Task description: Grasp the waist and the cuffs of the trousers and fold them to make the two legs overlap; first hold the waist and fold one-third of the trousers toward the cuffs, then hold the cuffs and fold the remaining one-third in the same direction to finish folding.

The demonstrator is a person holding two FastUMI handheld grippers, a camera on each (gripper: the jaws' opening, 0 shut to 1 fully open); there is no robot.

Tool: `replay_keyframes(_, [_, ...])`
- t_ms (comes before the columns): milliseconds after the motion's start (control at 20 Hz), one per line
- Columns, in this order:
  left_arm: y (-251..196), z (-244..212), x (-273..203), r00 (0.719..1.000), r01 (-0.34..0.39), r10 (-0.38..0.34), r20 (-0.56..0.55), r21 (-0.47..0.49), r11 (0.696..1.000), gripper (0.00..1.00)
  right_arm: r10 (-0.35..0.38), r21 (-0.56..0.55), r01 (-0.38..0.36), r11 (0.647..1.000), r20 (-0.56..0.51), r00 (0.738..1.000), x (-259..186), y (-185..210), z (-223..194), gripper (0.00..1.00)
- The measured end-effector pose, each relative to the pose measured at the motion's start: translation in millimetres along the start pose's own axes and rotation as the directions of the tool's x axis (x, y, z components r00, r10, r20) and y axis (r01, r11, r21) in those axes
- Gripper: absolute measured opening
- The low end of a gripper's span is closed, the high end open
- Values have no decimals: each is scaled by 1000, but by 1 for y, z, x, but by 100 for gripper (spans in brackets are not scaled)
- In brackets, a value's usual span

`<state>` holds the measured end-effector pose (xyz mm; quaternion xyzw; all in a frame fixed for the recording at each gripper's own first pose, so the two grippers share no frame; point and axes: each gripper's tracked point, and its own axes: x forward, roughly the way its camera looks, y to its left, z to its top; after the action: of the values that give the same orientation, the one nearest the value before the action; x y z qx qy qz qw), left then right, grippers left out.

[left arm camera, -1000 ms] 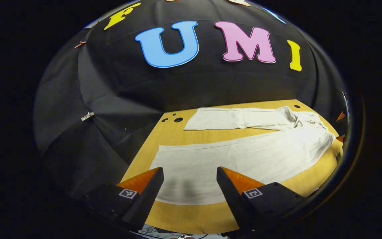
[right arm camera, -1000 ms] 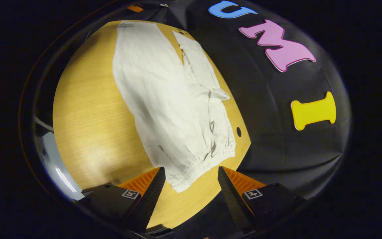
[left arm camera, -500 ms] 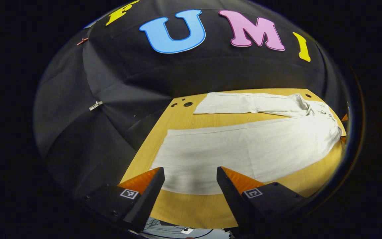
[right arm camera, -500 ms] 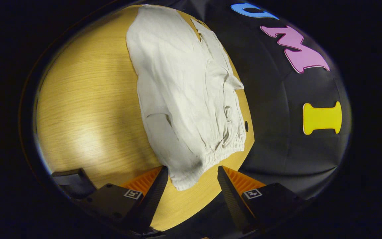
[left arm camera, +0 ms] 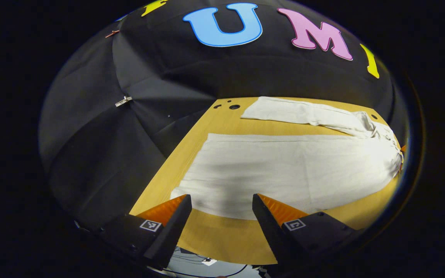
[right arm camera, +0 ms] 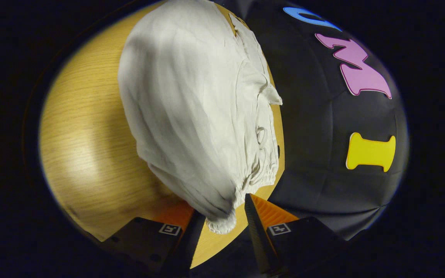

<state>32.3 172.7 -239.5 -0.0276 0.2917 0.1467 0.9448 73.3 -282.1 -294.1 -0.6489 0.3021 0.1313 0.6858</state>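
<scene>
right gripper [right arm camera: 222, 220]: fingers pinched on trousers [right arm camera: 199, 116] waist corner | left gripper [left arm camera: 220, 214]: jaws wide apart, empty, by cuff [left arm camera: 191, 185] | table [left arm camera: 222, 239]

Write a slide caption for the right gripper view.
Right gripper closing around the waist corner of white trousers on a wooden table.

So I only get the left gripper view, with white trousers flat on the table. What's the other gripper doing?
Observer: In the right gripper view, the right gripper has pinched a corner of the elastic waistband.
Visitor: Is the cloth off the table?
Observer: Yes, the trousers bulge upward there, with a shadow beneath on the wooden table.
Visitor: Anything else by the waist?
Observer: A drawstring loop lies just above the waistband.
</scene>
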Motion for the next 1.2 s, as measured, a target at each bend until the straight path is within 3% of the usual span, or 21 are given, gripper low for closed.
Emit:
replay_keyframes(50, [8,-3,4,1000,-14,14,-7,13,1000,99,10,3,-10,1000,-8,1000,-1,2,-2,60])
replay_keyframes(100, [16,-4,7,1000,-25,25,-14,31,999,99,26,1,-26,1000,-9,1000,0,5,-2,42])
replay_keyframes(150, [25,-5,12,999,-34,35,-15,57,998,99,22,-11,-22,1000,-12,1000,2,5,-2,37])
replay_keyframes(200, [33,-3,17,999,-47,48,-15,90,995,99,17,-23,-18,1000,-16,1000,4,5,0,21])
replay_keyframes(250, [40,-5,21,998,-54,56,-15,125,991,99,14,-30,-15,999,-14,1000,1,5,0,26])
replay_keyframes(500, [64,0,41,998,-61,62,7,299,952,98,88,60,-87,994,-13,996,1,7,3,13])
replay_keyframes(650, [67,-6,53,999,-33,36,0,411,911,98,164,101,-162,982,-18,986,2,8,4,6])
replay_keyframes(750, [71,-10,58,1000,1,2,-4,538,843,98,180,79,-178,981,-22,983,2,8,6,7])
replay_keyframes(950, [86,-28,63,998,61,-45,-42,754,654,96,168,45,-167,985,-27,985,1,9,6,6])
replay_keyframes(1200, [88,-46,74,989,136,-104,-103,911,389,96,155,8,-155,988,-28,987,0,9,7,6])
